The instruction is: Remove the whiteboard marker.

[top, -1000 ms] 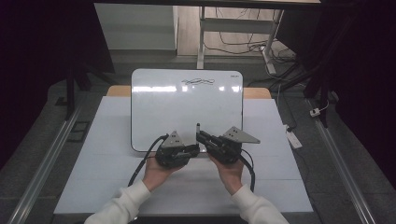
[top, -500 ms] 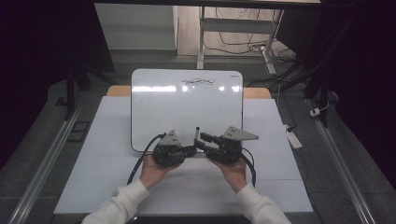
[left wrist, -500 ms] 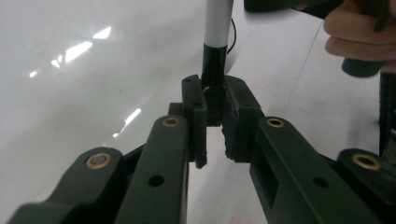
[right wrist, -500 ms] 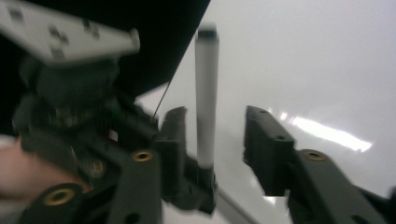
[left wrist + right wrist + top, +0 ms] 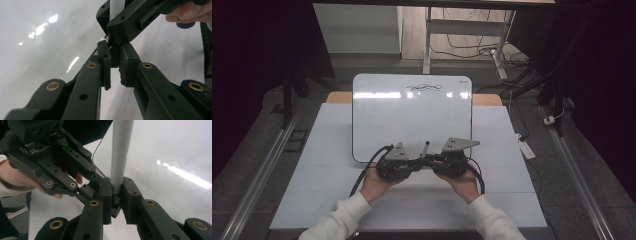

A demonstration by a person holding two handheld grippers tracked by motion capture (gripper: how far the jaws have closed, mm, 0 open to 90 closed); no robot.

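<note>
right gripper view: right hand-held gripper (image 5: 116,200) clamps the marker (image 5: 121,152) body; left hand-held gripper (image 5: 115,63) pinches its cap, probably to uncap it.

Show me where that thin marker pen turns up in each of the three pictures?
High view: the marker stands between the two grippers, at the whiteboard's near edge.
Left gripper view: its white barrel is at the top, behind the right gripper.
Right gripper view: its grey barrel rises from the middle.
Shared landmark: the glossy whiteboard behind it.
</note>
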